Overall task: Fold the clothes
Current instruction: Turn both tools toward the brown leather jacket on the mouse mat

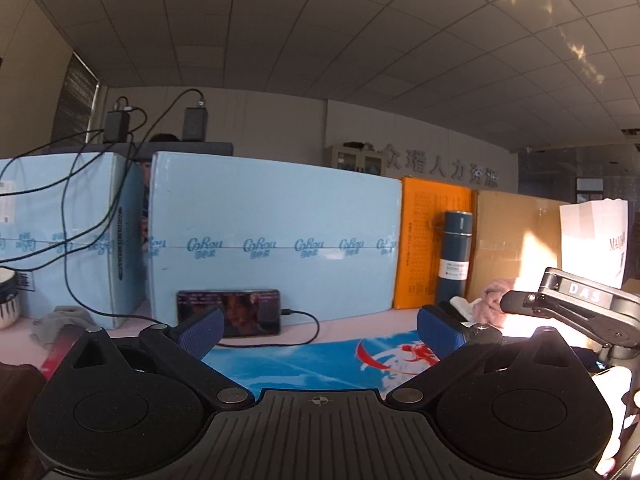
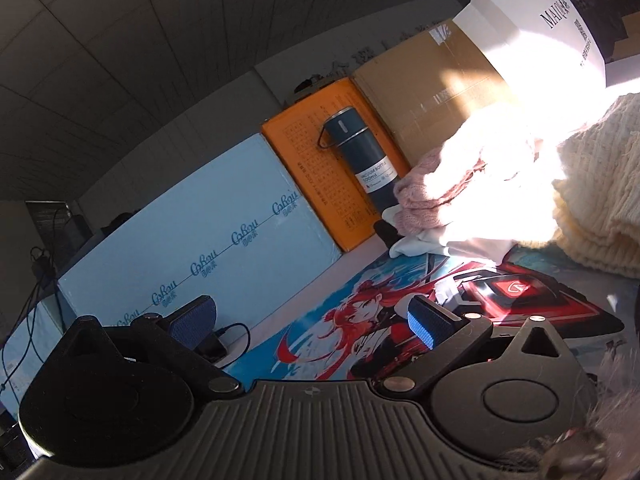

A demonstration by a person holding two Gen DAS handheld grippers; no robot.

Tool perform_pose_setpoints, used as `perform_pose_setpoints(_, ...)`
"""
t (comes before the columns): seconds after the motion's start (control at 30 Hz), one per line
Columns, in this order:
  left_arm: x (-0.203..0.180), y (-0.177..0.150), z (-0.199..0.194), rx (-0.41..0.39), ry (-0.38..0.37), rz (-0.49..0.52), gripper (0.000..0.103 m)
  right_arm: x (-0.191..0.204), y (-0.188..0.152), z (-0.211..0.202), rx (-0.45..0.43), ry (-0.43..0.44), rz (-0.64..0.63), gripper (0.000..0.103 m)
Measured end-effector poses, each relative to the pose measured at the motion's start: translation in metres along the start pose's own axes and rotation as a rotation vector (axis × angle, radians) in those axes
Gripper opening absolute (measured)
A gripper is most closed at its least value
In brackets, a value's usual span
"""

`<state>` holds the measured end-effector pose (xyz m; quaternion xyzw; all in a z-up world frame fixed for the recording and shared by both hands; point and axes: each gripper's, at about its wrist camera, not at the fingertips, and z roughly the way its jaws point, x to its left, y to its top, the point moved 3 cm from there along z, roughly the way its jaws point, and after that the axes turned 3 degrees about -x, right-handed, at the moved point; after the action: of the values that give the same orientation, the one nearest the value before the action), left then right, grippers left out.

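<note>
A pile of clothes lies at the right back of the table: a pink knit (image 2: 424, 196), a cream knit sweater (image 2: 592, 200) and a white cloth (image 2: 420, 246) under them, partly washed out by sunlight. The pink knit also shows in the left wrist view (image 1: 490, 300). My left gripper (image 1: 320, 330) is open and empty above the printed mat (image 1: 304, 364). My right gripper (image 2: 308, 326) is open and empty, tilted, above the same mat (image 2: 352, 320), short of the pile. The right gripper also shows in the left wrist view (image 1: 568, 300).
Light blue boxes (image 1: 272, 236) stand along the back, then an orange box (image 1: 432, 240), a dark vacuum bottle (image 1: 454, 252), a cardboard box (image 1: 516, 240) and a white paper bag (image 1: 592, 236). A phone (image 1: 230, 312) with a cable leans on the blue box. A grey cloth (image 1: 56, 320) lies left.
</note>
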<state>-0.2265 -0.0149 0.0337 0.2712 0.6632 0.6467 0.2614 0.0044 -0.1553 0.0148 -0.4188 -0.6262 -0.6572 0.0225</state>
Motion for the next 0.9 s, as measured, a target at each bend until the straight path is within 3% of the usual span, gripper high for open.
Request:
perform_pose_setpoints(0.17,0.055,-0.004,-0.036,-0.004,0.2,0.061,0.103,0.054,-0.032,0.015,0.237,0.219,-0.018,0.103)
perform_pose_setpoints(0.33,0.101,0.0,-0.06,0.001,0.441,0.201,0.103,0.097,-0.076,0.038,0.428,0.279,-0.057,0.103)
perform_pose_setpoints(0.47,0.13,0.005,-0.061,0.057,0.602,0.382,0.103,0.124,-0.102,0.051,0.56,0.332,-0.059,0.103)
perform_pose_setpoints(0.6,0.148,-0.007,-0.037,0.262,0.475,0.438,0.103,0.146,-0.117,0.061,0.636,0.375,-0.044,0.103)
perform_pose_setpoints(0.8,0.17,-0.035,0.0,0.49,0.359,0.329,0.103,0.169,-0.138,0.074,0.716,0.399,-0.039,0.103)
perform_pose_setpoints(0.9,0.174,-0.051,0.004,0.549,0.313,0.279,0.103,0.177,-0.147,0.08,0.749,0.403,-0.035,0.103)
